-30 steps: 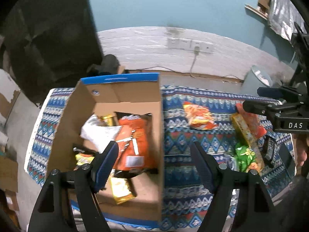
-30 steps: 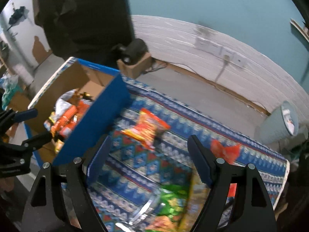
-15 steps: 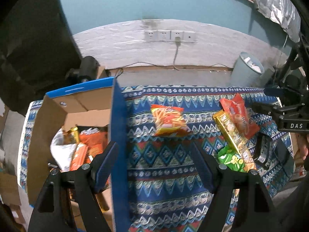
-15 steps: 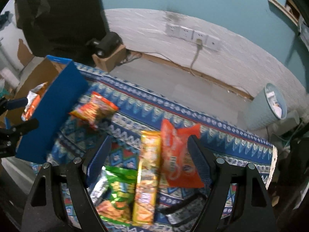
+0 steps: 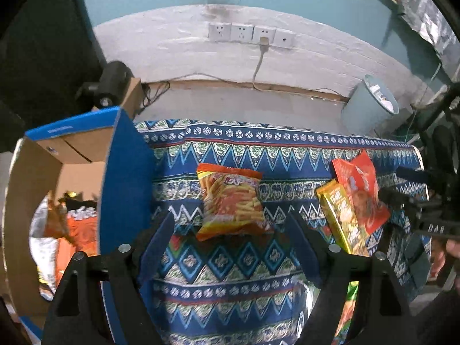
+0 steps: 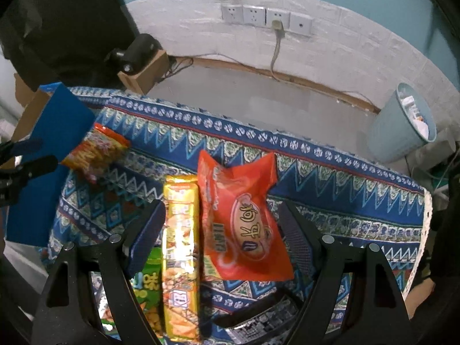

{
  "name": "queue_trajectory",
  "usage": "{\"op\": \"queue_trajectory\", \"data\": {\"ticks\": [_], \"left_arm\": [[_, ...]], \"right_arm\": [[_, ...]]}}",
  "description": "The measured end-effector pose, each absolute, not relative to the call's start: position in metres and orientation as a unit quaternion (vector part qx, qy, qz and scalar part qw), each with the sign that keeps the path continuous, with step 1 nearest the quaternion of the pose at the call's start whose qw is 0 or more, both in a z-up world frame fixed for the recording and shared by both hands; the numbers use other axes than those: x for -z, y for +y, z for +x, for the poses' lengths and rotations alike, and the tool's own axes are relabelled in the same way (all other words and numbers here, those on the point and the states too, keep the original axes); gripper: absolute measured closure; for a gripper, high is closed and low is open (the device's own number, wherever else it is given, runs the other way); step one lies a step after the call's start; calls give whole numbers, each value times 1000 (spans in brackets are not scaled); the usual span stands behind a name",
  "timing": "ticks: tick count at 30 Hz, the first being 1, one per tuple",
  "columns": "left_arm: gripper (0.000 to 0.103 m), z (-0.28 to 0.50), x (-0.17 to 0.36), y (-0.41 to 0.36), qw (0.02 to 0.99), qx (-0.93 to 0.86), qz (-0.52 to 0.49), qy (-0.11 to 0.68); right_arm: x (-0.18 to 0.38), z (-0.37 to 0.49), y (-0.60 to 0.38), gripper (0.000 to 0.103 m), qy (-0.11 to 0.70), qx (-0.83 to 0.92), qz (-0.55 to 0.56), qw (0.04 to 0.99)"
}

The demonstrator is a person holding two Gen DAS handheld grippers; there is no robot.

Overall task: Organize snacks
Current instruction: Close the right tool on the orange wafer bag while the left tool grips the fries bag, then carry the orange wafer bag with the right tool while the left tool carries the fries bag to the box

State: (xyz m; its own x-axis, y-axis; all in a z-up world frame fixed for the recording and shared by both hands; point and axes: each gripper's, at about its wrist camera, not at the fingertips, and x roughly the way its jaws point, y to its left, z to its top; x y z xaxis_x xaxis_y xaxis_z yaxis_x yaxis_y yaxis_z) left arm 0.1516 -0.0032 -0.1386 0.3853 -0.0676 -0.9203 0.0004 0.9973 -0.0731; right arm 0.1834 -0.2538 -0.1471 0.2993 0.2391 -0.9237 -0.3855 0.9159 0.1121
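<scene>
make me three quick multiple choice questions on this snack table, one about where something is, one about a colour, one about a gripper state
1. Where does the fries-print snack bag lie?
A. inside the cardboard box
B. on the patterned cloth, right of the box
C. in the bin

2. What colour is the long packet beside the red bag?
A. yellow
B. purple
C. white

3. How is the right gripper?
A. shut on the red bag
B. shut on nothing
C. open, holding nothing

Answers:
1 B: the bag rests on the patterned cloth, outside the cardboard box.
2 A: its wrapper is yellow-gold.
3 C: its fingers stand wide apart above the snacks.
</scene>
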Motion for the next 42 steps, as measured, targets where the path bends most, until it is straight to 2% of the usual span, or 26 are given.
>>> {"op": "queue_trajectory", "data": {"ticks": [5, 23, 25, 26, 29, 31, 34, 42], "left_arm": [[22, 168, 154, -6, 824, 22, -48, 564], [22, 185, 210, -22, 794, 35, 15, 607], [26, 183, 212, -23, 796, 37, 23, 603], [36, 182, 212, -24, 801, 38, 31, 596], [44, 178, 211, -26, 805, 41, 51, 590], [51, 175, 210, -26, 809, 41, 56, 584], [54, 172, 208, -29, 810, 43, 67, 581], [58, 159, 186, -38, 823, 50, 70, 562]], "right_arm": [[168, 189, -257, 23, 579, -194, -56, 790], [219, 193, -265, 23, 614, -186, -69, 764], [225, 193, -262, 23, 615, -188, -75, 762], [227, 192, -261, 23, 615, -188, -80, 762], [225, 188, -259, 34, 602, -185, -92, 771], [224, 187, -258, 47, 600, -185, -95, 773], [221, 185, -260, 54, 598, -185, -88, 775], [206, 179, -263, 56, 588, -184, -87, 783]]}}
